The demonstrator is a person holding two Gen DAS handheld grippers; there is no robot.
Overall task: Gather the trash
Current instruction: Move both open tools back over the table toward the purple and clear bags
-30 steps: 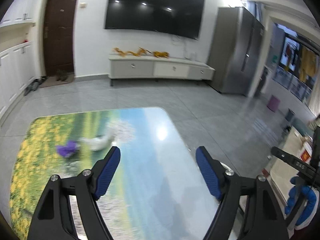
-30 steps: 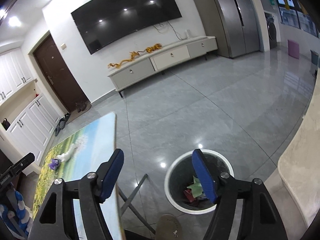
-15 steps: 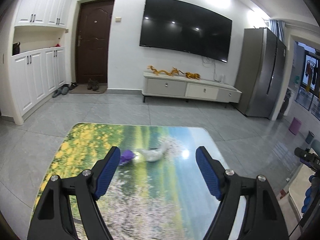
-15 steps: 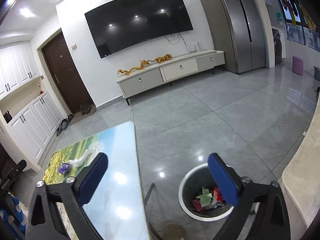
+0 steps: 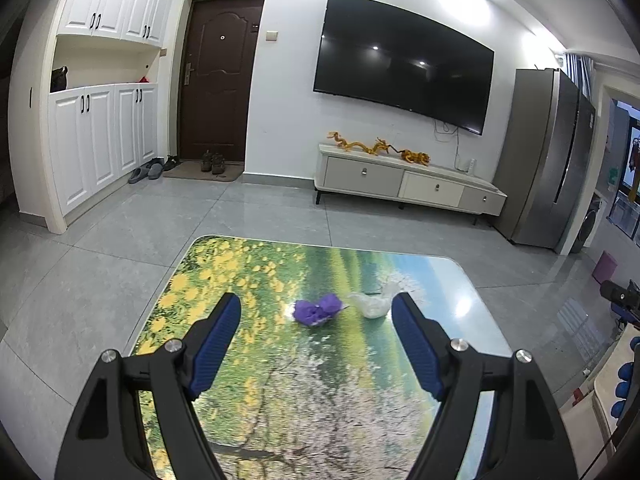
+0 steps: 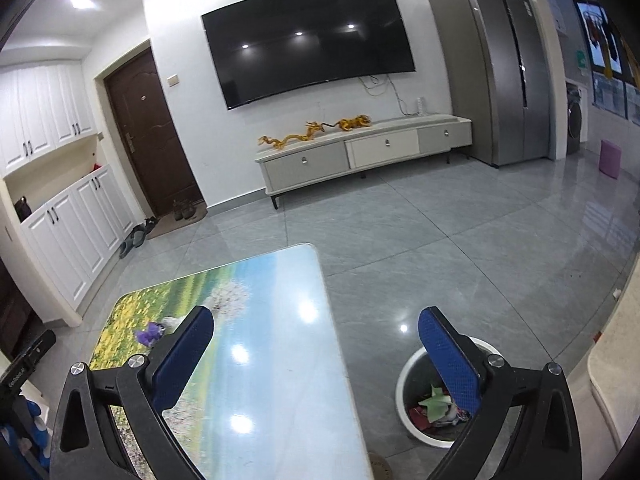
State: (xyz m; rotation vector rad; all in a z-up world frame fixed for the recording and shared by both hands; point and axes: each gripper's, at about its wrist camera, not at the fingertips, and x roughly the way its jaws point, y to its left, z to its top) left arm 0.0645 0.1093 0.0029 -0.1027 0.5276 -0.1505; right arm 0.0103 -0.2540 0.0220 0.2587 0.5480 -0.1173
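Observation:
A crumpled purple scrap [image 5: 318,310] and a crumpled white scrap [image 5: 374,304] lie side by side on the landscape-printed table [image 5: 248,272]. My left gripper [image 5: 316,312] hovers over the table's near part, open and empty, with both scraps seen beyond its fingertips. In the right wrist view the purple scrap [image 6: 149,333] shows small at the table's [image 6: 280,360] far left, the white one partly hidden by a finger. My right gripper [image 6: 316,326] is wide open and empty above the table's right edge. A round white bin [image 6: 404,376] holding coloured trash stands on the floor to the right.
Grey tiled floor [image 5: 140,232] surrounds the table. A low TV cabinet [image 5: 408,184] runs along the far wall, a steel fridge [image 5: 548,160] at the right, white cupboards [image 5: 92,140] and shoes [image 5: 212,162] by the door at the left. A pale counter edge [image 6: 616,360] is at far right.
Both views have swung left toward the table and the scraps. The right gripper's jaws have spread wider. The bin has slid from between the right fingers to behind the right one.

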